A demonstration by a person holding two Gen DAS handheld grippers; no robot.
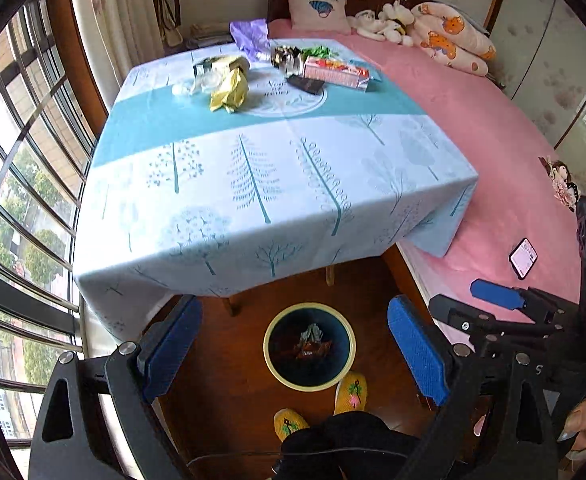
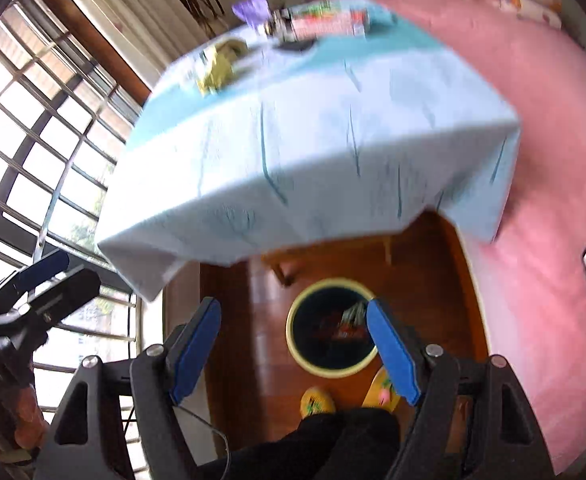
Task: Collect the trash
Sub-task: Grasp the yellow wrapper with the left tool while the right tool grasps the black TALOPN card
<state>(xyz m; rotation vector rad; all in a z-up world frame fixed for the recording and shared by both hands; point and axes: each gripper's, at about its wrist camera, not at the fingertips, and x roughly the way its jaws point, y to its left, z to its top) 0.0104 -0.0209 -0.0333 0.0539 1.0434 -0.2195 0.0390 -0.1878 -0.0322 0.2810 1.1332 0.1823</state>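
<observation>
The tablecloth (image 1: 277, 168) was pale blue with teal tree prints; the bed sheet (image 1: 493, 152) pink; the bin (image 1: 309, 350) dark with a cream rim; the slippers (image 1: 351, 390) yellow.

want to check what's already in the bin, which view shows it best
The left wrist view: the bin sits sharp and whole between the open fingers, with crumpled trash inside. The right wrist view shows it blurred, its right side partly covered by a blue finger pad.
</observation>
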